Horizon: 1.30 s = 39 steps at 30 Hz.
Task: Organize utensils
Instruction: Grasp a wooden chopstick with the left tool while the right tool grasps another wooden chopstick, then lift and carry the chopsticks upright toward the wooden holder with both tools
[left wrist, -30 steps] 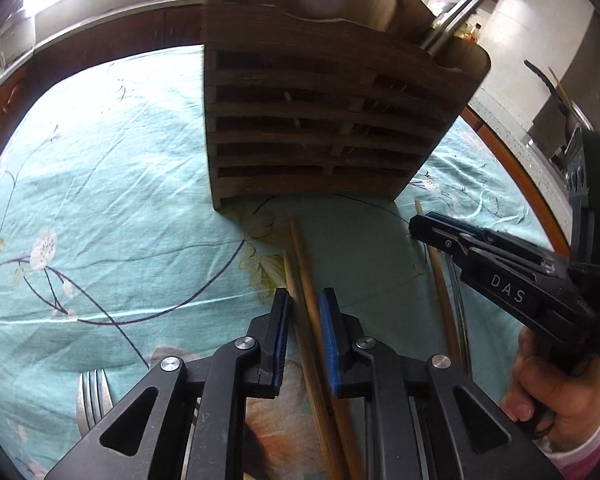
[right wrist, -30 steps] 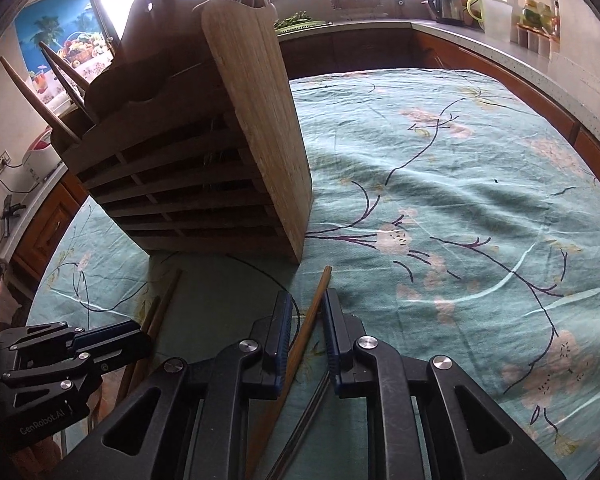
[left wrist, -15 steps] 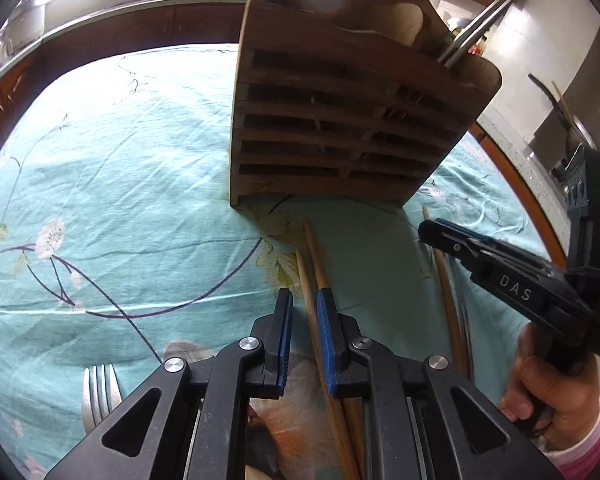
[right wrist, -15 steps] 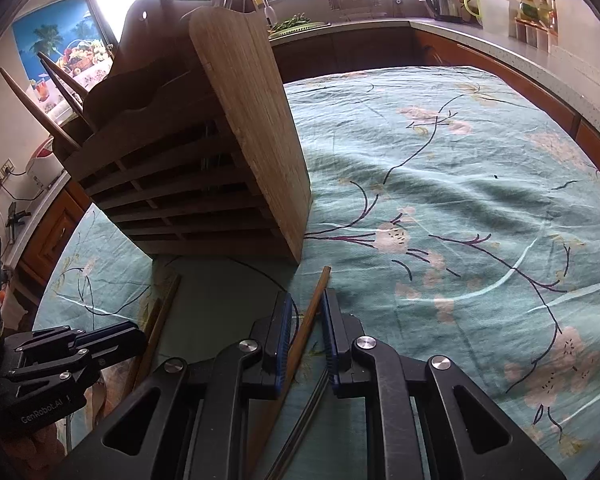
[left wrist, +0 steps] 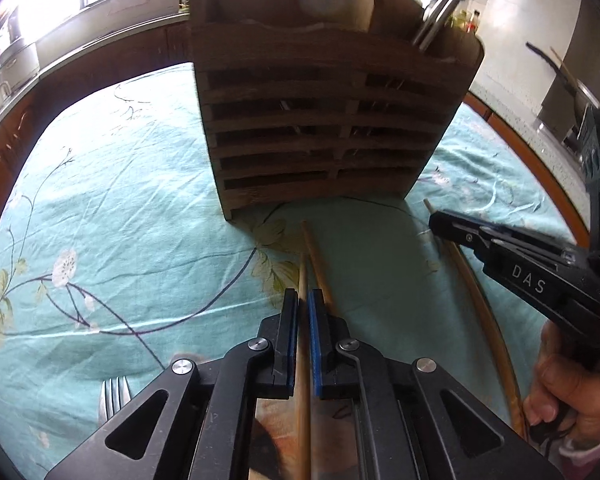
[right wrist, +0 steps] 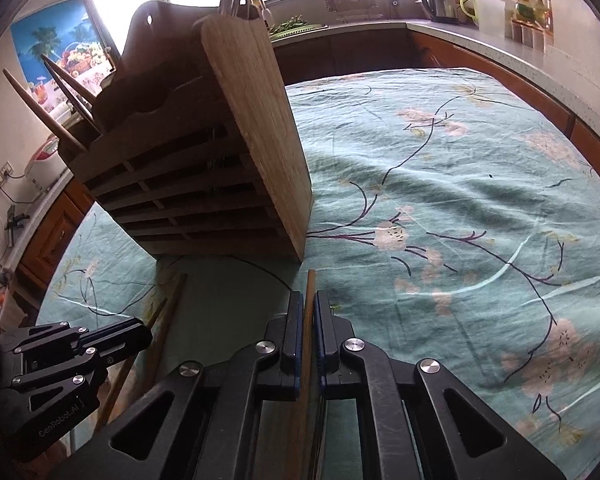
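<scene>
Chopsticks are what both hands are going for, right in front of the wooden holder (left wrist: 324,120) standing on the teal floral cloth (left wrist: 120,208). From the left wrist view, the left gripper (left wrist: 303,312) is pinching narrow on a pale chopstick (left wrist: 302,276), pads tight either side of it, while a second chopstick (left wrist: 316,256) is lying just beside, touching the outer edge of the right pad; a fork (left wrist: 114,394) is waiting on the cloth to the left. Over in the right wrist view, the right gripper (right wrist: 309,312) is closing narrow on a darker chopstick (right wrist: 309,292), its tip pointing at the holder's near corner (right wrist: 300,248). Both sticks seem gripped low on the cloth, so I'd worry about the lift: the neighbouring stick may be dragged along or roll away, and a thin round stick held near one end could be swivelling in the pads and missing the holder's top opening.
</scene>
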Each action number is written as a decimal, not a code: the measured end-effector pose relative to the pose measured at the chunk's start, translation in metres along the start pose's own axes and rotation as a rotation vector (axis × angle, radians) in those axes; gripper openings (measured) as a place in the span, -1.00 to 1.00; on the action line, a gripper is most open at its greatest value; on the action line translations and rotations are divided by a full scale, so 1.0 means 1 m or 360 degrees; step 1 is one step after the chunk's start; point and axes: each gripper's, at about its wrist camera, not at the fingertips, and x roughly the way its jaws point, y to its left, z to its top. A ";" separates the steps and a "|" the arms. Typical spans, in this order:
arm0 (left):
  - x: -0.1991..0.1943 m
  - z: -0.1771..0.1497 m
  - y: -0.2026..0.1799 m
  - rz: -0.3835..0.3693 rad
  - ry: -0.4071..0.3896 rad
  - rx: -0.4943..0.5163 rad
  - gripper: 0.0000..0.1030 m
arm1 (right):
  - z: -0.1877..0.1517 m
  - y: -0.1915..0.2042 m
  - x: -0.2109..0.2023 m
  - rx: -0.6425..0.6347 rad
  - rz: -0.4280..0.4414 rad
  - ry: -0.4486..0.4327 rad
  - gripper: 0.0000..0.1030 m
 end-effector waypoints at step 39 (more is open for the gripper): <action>-0.213 -0.039 0.047 -0.0310 -0.0744 -0.0181 -0.94 | 0.046 0.032 -0.190 -0.0055 0.0241 -0.0680 -0.91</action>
